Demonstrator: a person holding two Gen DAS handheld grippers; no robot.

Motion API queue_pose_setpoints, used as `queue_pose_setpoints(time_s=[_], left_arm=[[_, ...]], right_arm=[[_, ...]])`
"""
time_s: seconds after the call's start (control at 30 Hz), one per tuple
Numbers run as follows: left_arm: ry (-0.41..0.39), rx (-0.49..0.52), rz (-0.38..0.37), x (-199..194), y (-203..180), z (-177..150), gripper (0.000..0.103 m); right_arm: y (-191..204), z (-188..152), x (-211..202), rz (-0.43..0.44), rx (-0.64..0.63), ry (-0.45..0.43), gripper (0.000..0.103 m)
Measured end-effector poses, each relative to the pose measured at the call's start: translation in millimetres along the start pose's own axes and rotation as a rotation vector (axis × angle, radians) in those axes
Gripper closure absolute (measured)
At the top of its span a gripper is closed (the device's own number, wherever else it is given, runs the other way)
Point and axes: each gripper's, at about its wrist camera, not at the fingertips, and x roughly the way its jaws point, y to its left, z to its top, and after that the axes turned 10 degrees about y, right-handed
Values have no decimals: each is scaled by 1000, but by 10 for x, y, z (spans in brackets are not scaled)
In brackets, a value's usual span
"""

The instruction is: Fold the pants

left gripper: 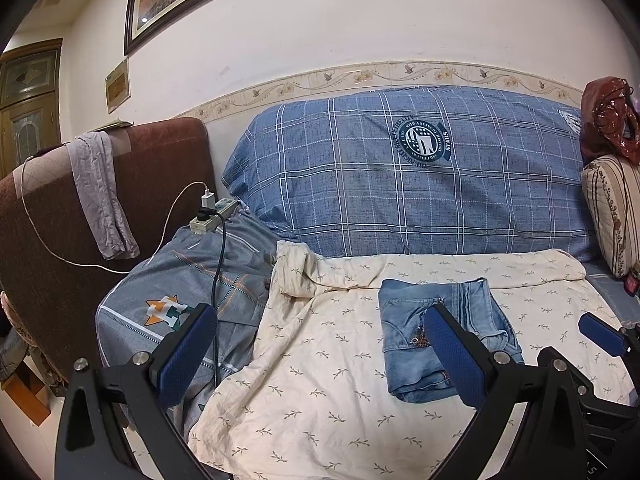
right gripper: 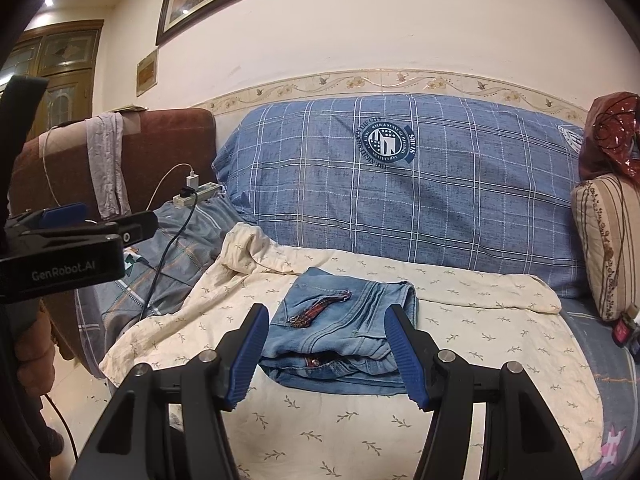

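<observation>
Now both grippers hang above the sofa with nothing in them: the left gripper (left gripper: 320,354) has its two blue pads spread wide, holding nothing and touching nothing, and the right gripper (right gripper: 326,354) is spread just as wide, its fingers framing the jeans (right gripper: 344,340) from above without contact. One pair of jeans, and it lies folded into a compact bundle on the cream sheet (right gripper: 360,432), a dark red patterned trim showing on top and at the near open edge. From the left wrist view the same jeans (left gripper: 440,332) sit right of centre on the sheet (left gripper: 320,380), partly behind the left gripper's right finger, with one blue pad of the right gripper poking in at the far right edge. One big blue plaid cushion (left gripper: 400,176) stands against the wall behind. One power strip (left gripper: 212,216) rests on the grey-blue cover at left, two plugs in it, a white cable and a black one trailing off. One grey cloth (left gripper: 104,196) drapes over the brown armchair (left gripper: 160,168). One striped pillow (right gripper: 604,248) props up at the right end, a red bag (right gripper: 612,140) on top of it.
</observation>
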Motion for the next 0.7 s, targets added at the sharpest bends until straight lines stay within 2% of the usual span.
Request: queue_pose_setpoints(time_s=[0.7], left_arm=[[-12,4,-35,2,9,4,0]], right_arm=[[-1,9,16,7,7,3,39]])
